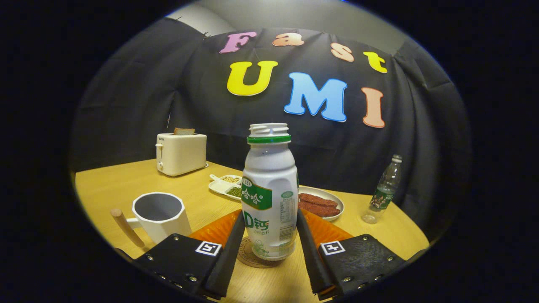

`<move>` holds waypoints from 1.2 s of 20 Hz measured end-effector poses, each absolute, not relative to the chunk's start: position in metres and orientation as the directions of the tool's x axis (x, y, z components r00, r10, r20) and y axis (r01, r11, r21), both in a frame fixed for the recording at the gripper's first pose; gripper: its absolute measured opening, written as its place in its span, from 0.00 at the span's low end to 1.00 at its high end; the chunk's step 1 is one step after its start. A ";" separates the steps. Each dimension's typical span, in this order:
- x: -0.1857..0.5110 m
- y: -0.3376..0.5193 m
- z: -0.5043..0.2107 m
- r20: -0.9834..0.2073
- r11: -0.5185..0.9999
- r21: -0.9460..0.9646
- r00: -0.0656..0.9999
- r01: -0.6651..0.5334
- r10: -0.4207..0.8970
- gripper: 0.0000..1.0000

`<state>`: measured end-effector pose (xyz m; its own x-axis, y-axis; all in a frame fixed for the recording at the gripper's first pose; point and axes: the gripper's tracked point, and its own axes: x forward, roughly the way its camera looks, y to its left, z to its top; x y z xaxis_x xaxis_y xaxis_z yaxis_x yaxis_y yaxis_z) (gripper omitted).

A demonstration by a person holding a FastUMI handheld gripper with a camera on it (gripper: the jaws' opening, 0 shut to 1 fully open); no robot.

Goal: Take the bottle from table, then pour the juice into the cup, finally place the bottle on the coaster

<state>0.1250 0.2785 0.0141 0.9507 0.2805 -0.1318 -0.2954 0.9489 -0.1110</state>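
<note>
Between the two black fingers of the gripper [269,248] stands the bottle [269,198], white, upright, cap off, both pads pressed against its lower sides, so it is clamped. Its base sits on or just above the round coaster [252,254]; contact cannot be told from this angle. Cup [160,214], white with a wooden handle, stands just left of the left finger, near the bottle but apart. Judging by bottle over coaster, this looks like the final placing step, though whether juice is in the cup is not visible. To do it well: keep bottle vertical, lower until base seats flat and centred on coaster, then open fingers evenly so neither drags it sideways; back straight out, avoid clipping the cup. Surface is a light wood table [118,185], with an orange mat [332,229] behind the coaster. Further back: plate of reddish slices [320,204], divided dish with beans [227,185], toaster [181,153] with bread in it, clear water bottle [384,191] off right. Black cloth walls the booth.
</note>
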 end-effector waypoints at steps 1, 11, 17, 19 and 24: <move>0.125 0.280 0.012 -0.130 0.951 -0.076 0.948 -0.301 0.290 0.71; 0.129 0.285 -0.004 -0.149 0.949 0.041 0.937 -0.313 0.316 0.71; 0.128 0.286 -0.004 -0.142 0.946 0.034 0.935 -0.322 0.323 0.71; 0.129 0.285 -0.003 -0.143 0.946 0.028 0.936 -0.322 0.323 0.71; 0.127 0.287 0.009 -0.109 0.944 0.024 0.938 -0.328 0.329 0.88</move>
<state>0.1272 0.2866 0.0087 0.9381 0.3288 -0.1087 -0.3282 0.9443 0.0239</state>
